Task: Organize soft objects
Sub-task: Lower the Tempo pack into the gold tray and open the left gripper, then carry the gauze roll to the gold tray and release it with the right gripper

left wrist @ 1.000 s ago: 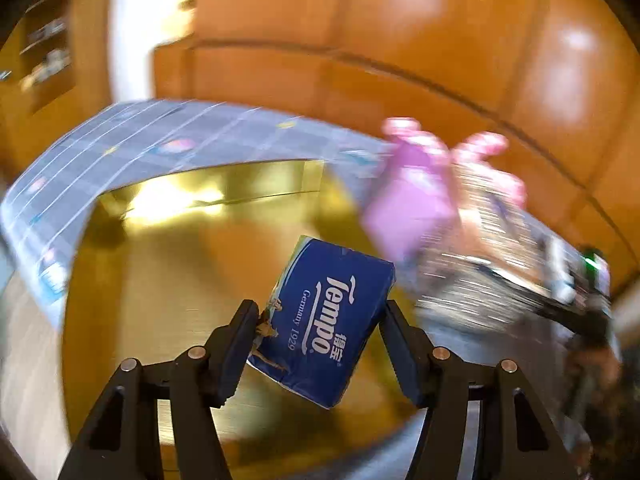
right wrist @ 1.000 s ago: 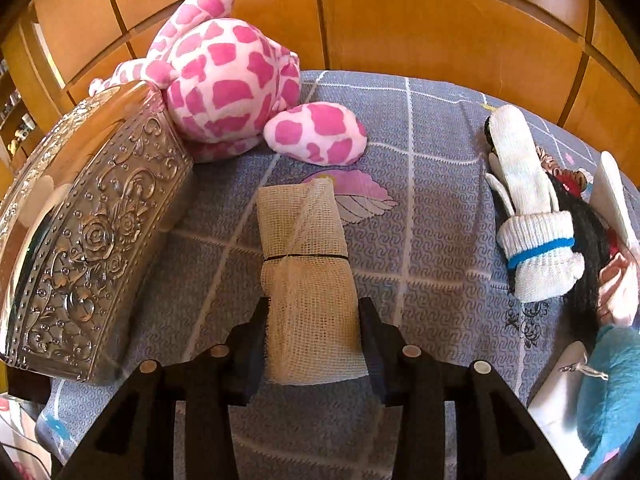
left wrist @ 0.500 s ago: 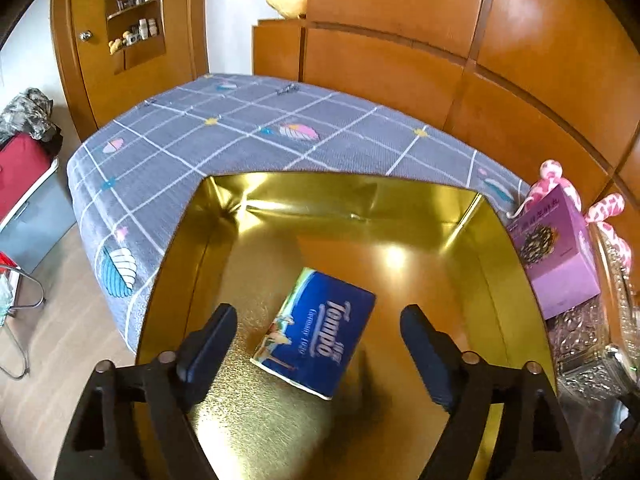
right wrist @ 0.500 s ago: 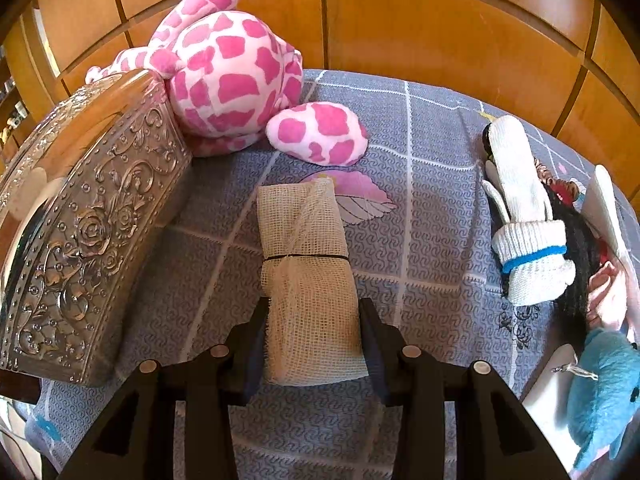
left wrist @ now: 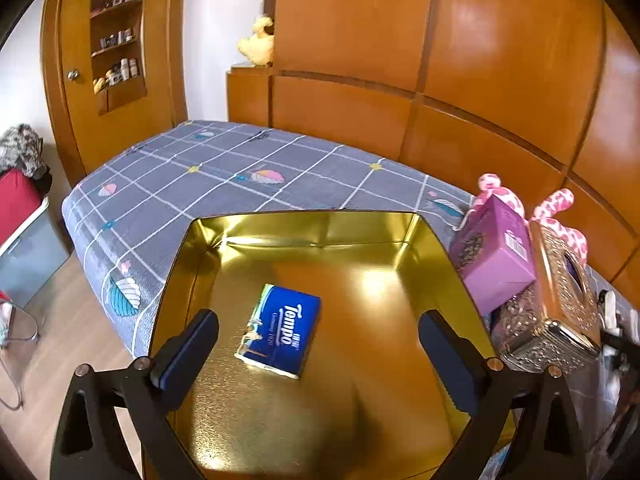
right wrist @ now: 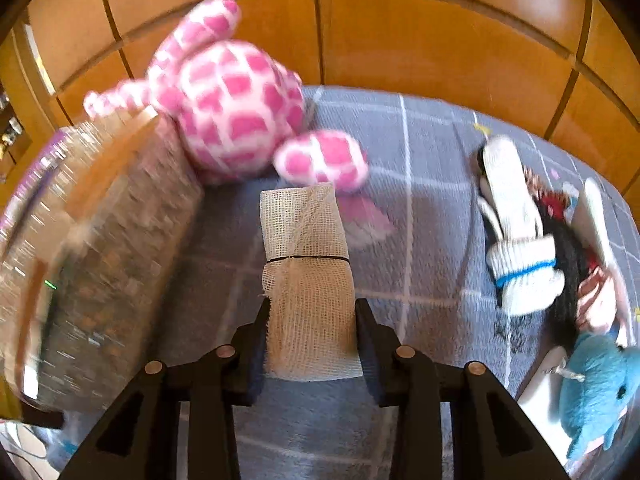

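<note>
In the left wrist view a blue Tempo tissue pack (left wrist: 280,330) lies flat on the floor of an open gold tin box (left wrist: 440,248) on the bed. My left gripper (left wrist: 318,344) is open and empty above the box, its fingers wide on either side of the pack. In the right wrist view my right gripper (right wrist: 310,340) is shut on a rolled beige gauze cloth (right wrist: 306,280) bound with a black band, held above the grey bedspread. A pink-and-white spotted plush (right wrist: 228,100) lies just beyond the roll.
An embossed silver box (right wrist: 100,248) stands left of the roll; it also shows in the left wrist view (left wrist: 552,312) beside a purple carton (left wrist: 494,256). A white knitted glove (right wrist: 516,240), a dark-haired doll (right wrist: 568,264) and a blue plush (right wrist: 600,392) lie right. Wooden panels back the bed.
My left gripper opened, dropped the tissue pack into the gold box and drew back upward. My right gripper lifted the gauze roll and is moving, blurring the view.
</note>
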Demonstrator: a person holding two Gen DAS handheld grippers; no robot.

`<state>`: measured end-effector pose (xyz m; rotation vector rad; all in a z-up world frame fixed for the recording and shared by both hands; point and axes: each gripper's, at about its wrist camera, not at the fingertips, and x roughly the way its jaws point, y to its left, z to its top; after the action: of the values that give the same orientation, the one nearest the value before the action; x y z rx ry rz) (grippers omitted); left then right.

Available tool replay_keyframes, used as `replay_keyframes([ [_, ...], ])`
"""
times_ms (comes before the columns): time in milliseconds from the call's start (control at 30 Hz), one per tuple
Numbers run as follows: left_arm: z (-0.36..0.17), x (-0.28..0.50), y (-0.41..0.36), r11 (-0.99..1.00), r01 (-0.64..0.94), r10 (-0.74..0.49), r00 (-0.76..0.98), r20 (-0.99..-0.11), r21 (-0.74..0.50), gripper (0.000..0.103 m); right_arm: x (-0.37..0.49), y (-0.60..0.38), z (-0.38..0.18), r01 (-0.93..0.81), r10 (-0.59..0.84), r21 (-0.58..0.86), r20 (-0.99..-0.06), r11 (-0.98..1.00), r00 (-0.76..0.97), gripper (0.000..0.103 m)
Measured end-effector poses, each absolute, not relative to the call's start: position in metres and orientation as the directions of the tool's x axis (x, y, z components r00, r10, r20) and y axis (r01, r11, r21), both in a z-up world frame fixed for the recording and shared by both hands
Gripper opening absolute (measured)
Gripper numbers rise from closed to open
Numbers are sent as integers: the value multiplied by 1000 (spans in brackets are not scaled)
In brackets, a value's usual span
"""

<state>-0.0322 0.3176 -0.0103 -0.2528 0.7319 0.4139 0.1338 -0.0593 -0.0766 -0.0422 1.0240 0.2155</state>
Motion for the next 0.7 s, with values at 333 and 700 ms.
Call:
replay_keyframes([
  [333, -12, -34, 301, 917, -390, 230, 678, -698, -77, 102, 129, -23, 2, -297, 261, 87, -742, 951, 618, 37],
  [700, -8, -42, 300, 915, -398, 251, 686, -683, -63, 102, 113, 57, 47, -508, 422, 71, -661, 859, 621, 37],
])
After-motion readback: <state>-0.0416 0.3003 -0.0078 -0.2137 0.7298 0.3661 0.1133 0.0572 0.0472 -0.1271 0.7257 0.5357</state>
